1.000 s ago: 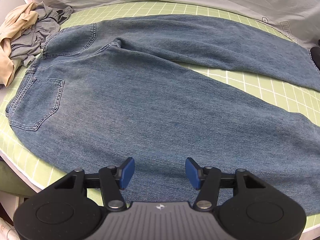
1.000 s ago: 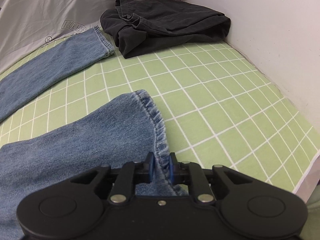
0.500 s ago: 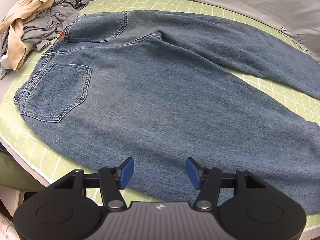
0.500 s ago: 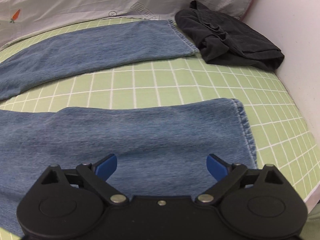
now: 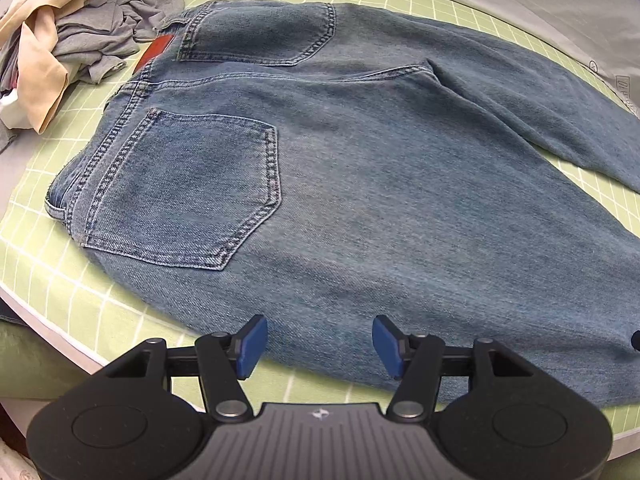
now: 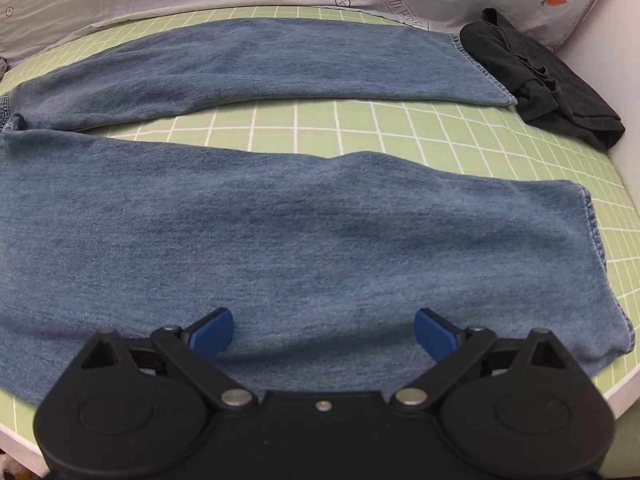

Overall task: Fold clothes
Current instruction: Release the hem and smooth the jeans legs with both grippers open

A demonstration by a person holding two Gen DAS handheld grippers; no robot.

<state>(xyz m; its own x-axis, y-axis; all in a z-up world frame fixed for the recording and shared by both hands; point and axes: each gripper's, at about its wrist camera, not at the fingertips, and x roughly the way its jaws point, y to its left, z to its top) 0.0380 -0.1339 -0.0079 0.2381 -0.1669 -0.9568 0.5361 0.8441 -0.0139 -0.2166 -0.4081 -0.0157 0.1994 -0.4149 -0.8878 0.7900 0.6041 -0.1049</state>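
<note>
Fingers (image 5: 251, 342) of the left gripper (image 5: 319, 343) spread wide, empty, over the near edge below the back pocket (image 5: 180, 192). Fingers (image 6: 212, 334) of the right gripper (image 6: 323, 336) wider yet, holding nothing, over the near leg. Jeans (image 5: 360, 184) flat on the green checked bed cover (image 6: 400, 128), back side up, legs parted.

Best, probably, to pinch the near seam at two spots and carry it across onto the far leg (image 6: 260, 64), hems matched.

Little spare room: dark folded garment (image 6: 540, 84) just beside the far hem, crumpled clothes pile (image 5: 72, 28) near the waistband, bed edge close below.

Blue jeans (image 5: 360, 184) flat, back pockets up, legs spread.
</note>
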